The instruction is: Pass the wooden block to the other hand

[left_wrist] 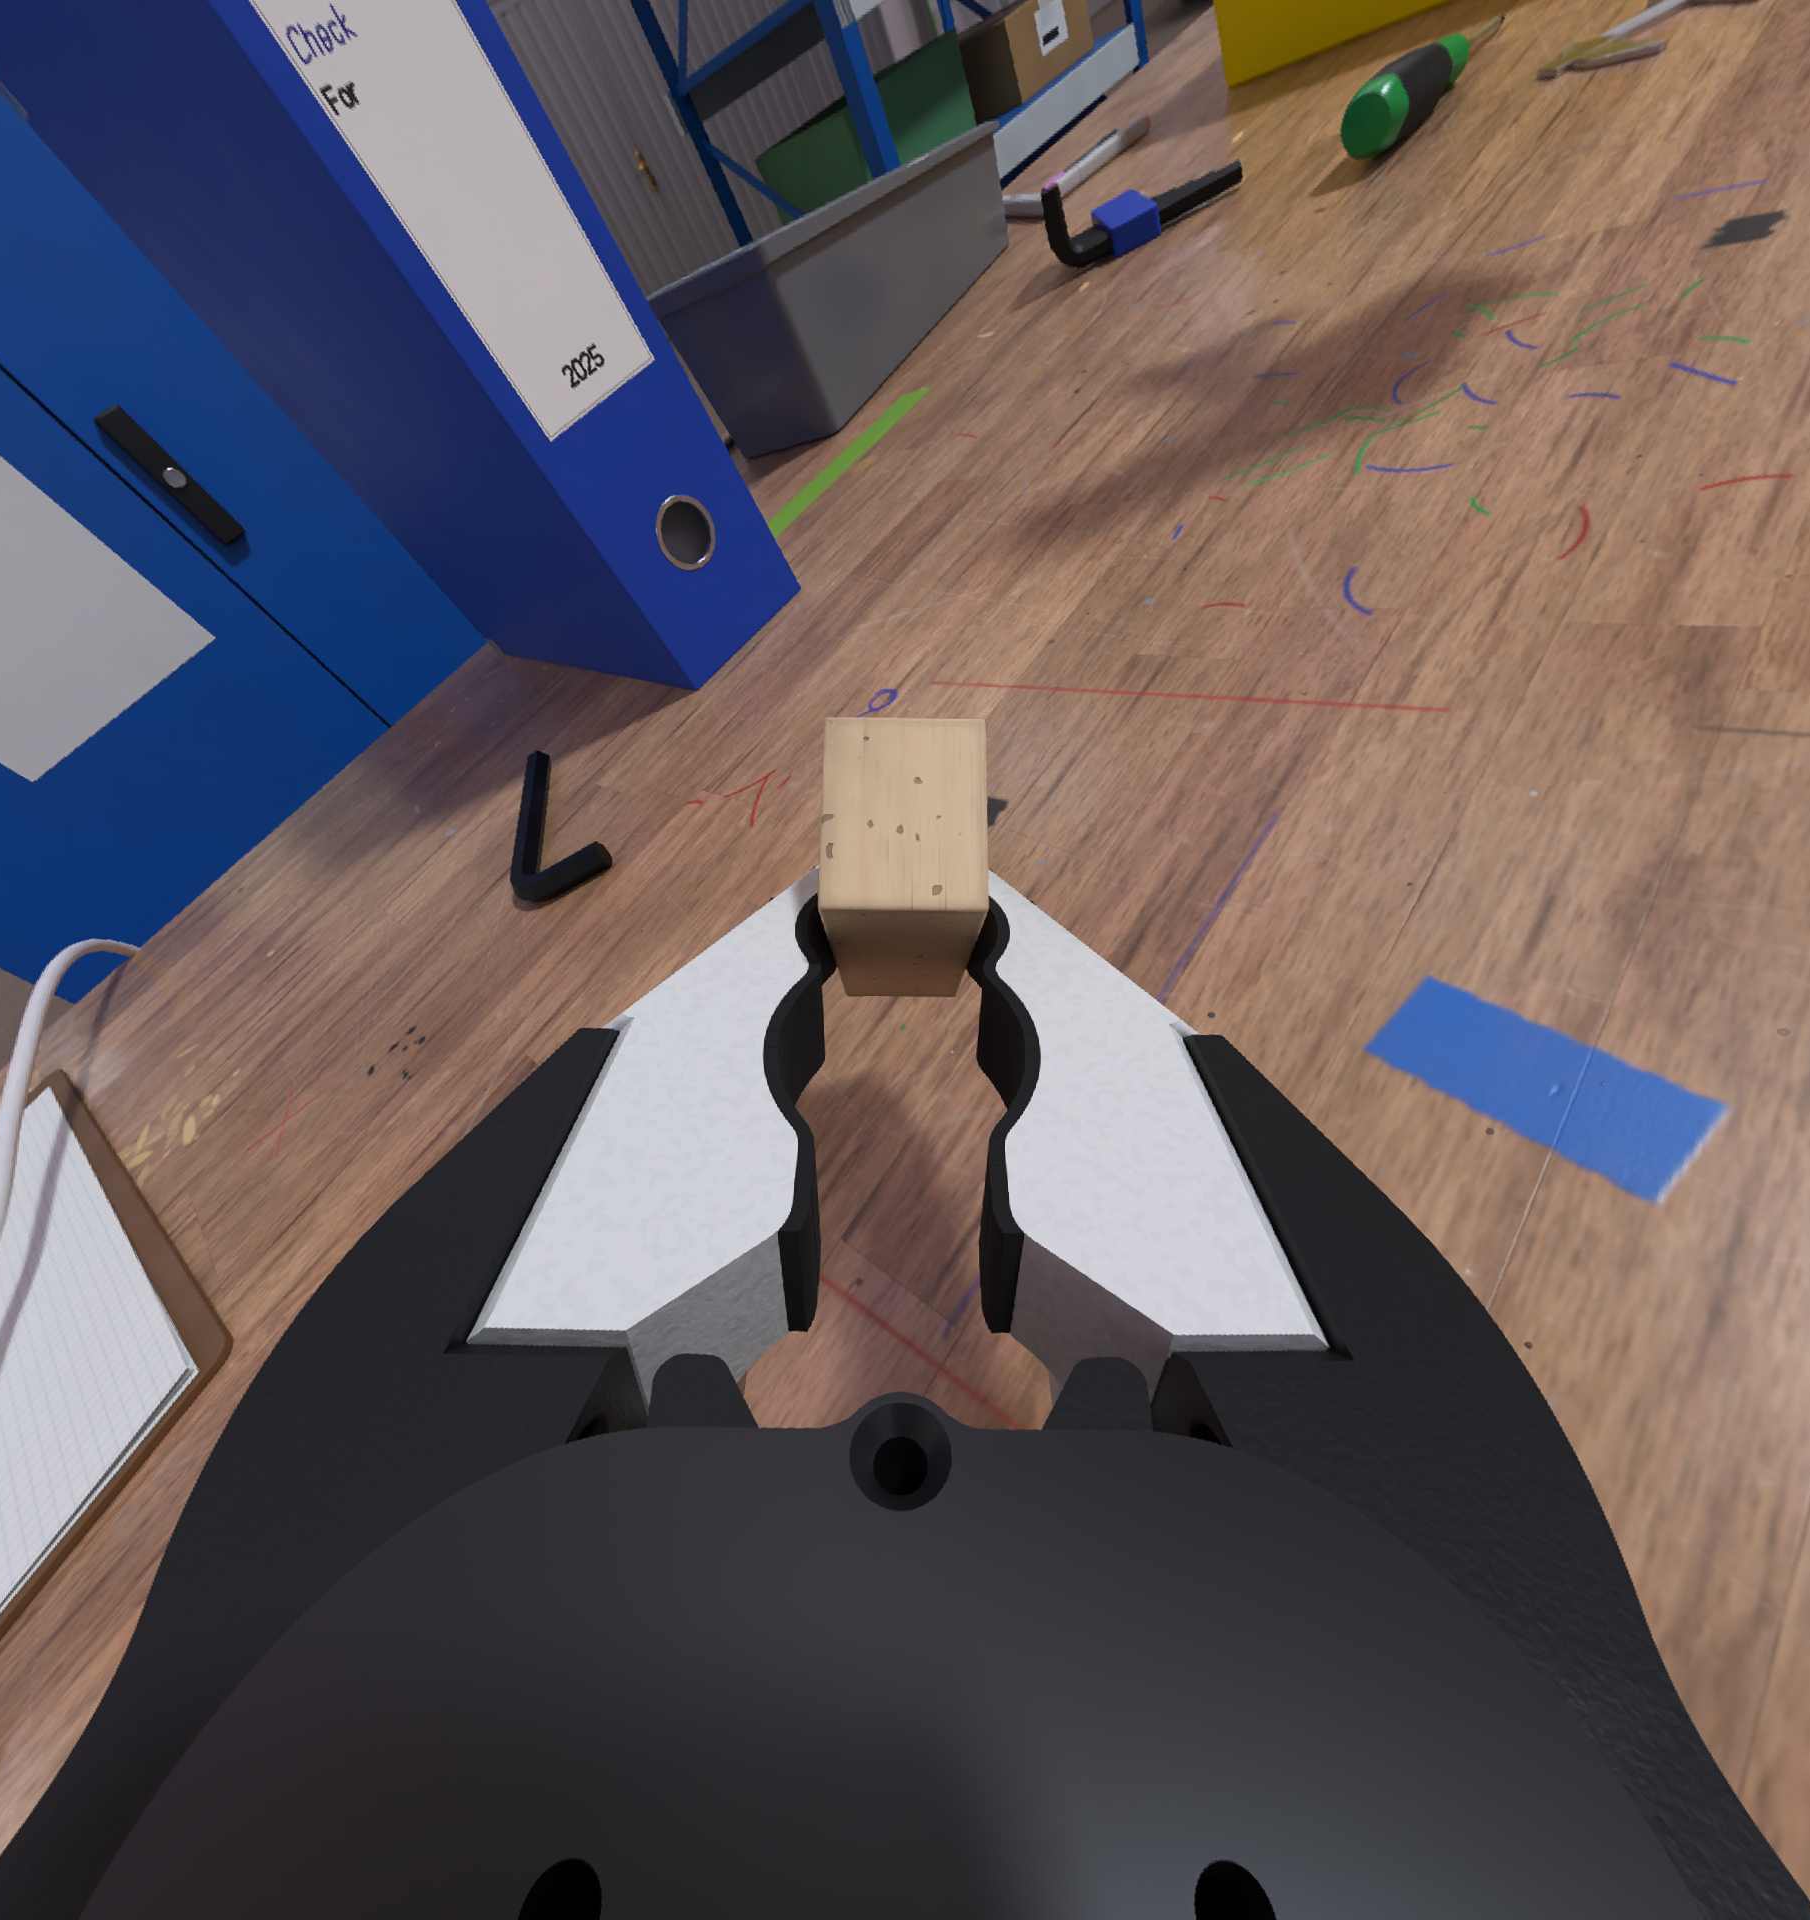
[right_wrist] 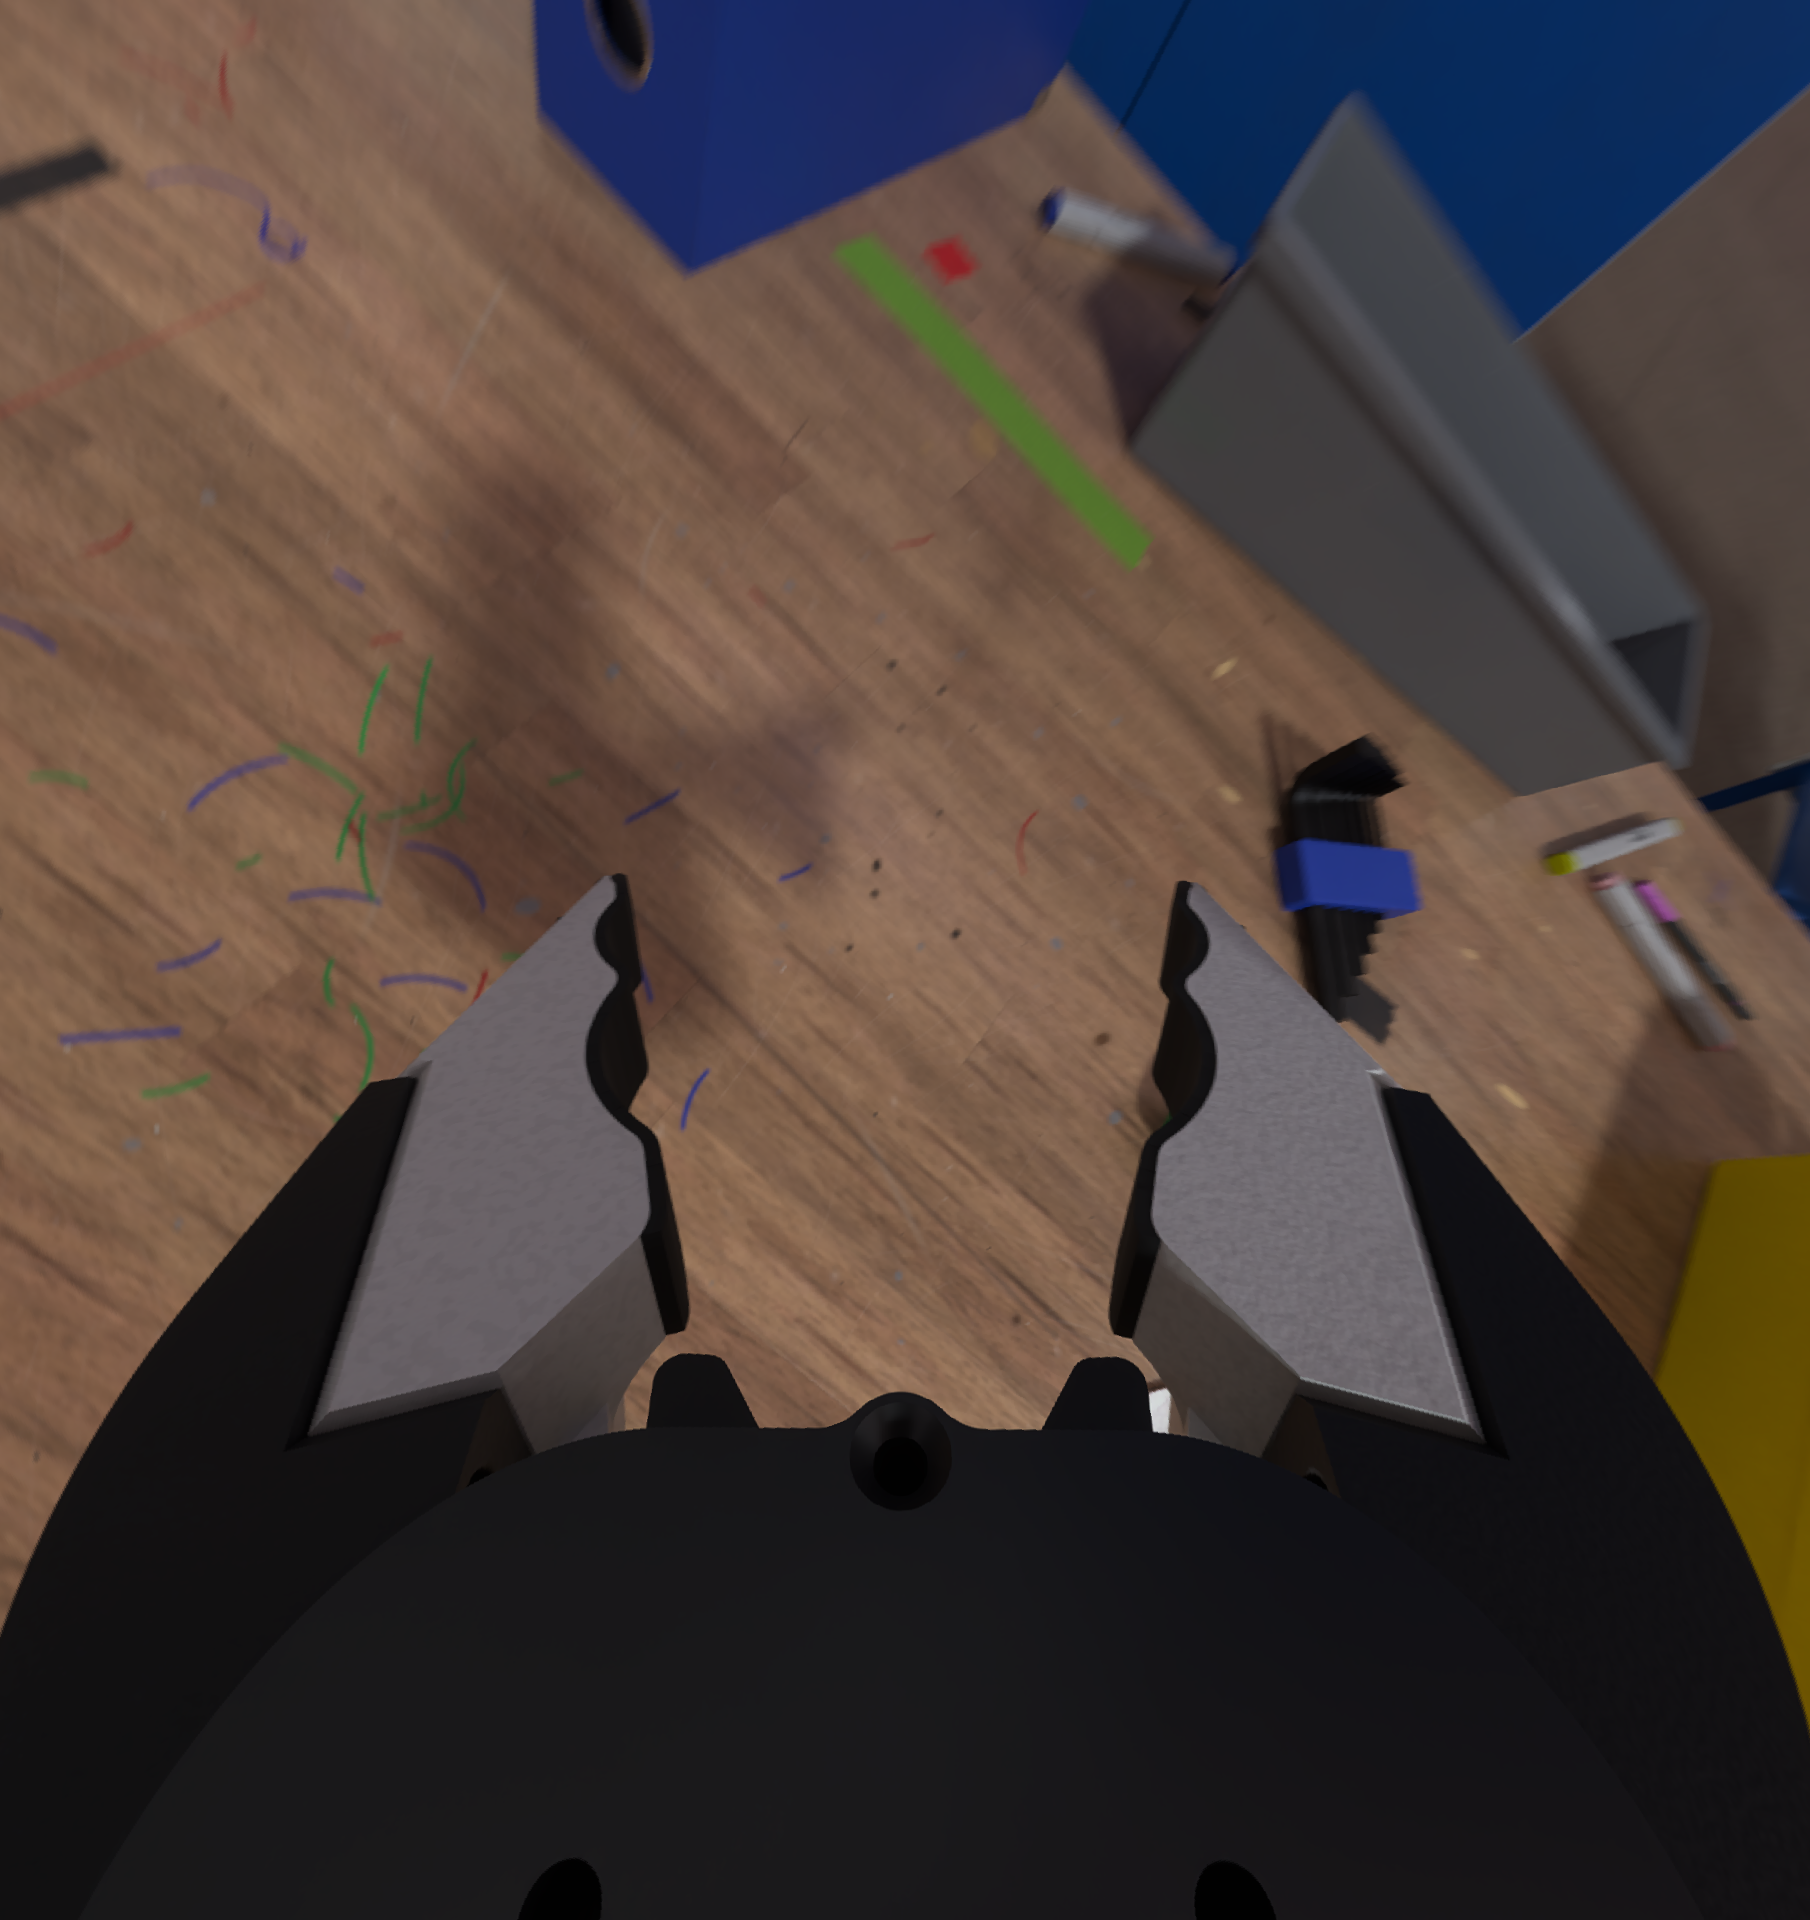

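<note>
Pale wooden block [left_wrist: 903,831], speckled, sits pinched at the tips of your left gripper [left_wrist: 902,925], lifted above the wood counter [left_wrist: 1296,831] near the blue binder [left_wrist: 527,436]. Right gripper [right_wrist: 899,894] gapes empty. Bring it to the block's exposed far end, squarely, before releasing.

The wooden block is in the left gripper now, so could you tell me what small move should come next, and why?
Probably bring the right gripper toward the wooden block. The left gripper is shut on the block's near end, leaving its far end free to take. The right one is open and empty over the table, and the block is not in its view.
</note>
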### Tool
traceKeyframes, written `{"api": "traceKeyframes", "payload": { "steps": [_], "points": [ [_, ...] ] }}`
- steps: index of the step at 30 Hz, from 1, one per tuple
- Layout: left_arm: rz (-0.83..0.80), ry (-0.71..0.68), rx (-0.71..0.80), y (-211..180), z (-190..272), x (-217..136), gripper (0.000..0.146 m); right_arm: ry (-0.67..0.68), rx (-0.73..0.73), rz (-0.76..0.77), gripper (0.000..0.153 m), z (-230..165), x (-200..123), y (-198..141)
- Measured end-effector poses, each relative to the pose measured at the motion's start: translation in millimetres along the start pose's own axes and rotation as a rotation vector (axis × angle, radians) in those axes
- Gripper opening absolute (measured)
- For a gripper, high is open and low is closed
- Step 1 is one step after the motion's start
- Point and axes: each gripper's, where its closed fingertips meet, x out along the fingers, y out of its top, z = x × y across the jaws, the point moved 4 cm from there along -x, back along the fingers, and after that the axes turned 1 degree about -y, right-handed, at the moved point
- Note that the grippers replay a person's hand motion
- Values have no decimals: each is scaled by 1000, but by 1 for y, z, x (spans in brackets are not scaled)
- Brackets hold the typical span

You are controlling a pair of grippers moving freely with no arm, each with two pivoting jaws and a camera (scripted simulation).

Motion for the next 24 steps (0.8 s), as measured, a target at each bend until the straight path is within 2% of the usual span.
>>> {"api": "traceKeyframes", "payload": {
  "steps": [3, 5, 7, 10, 14, 18, 22, 24],
  "points": [
    [17, 4, -3, 4, 0, -2, 24, -75, 23, 132, 120, 3, -21, 27],
    [34, -2, 6, 8, 1, -3, 24, -36, 33, 265, 132, -10, -34, 53],
    [42, 6, 50, 13, 4, -4, 24, 86, 64, 407, 139, -37, -43, 82],
    [59, 15, 172, 27, 14, -7, 24, 370, 128, 550, 143, -95, -45, 118],
    [113, 37, 360, 51, 35, -13, 24, 707, 169, 491, 143, -185, -22, 135],
    [166, 23, 480, 68, 56, -16, 24, 941, 205, 402, 143, -260, 7, 130],
    [165, 4, 547, 72, 69, -12, 24, 1096, 216, 363, 141, -298, 20, 126],
    [154, -5, 569, 70, 73, -9, 24, 1137, 236, 392, 131, -304, 22, 127]
  ]
}}
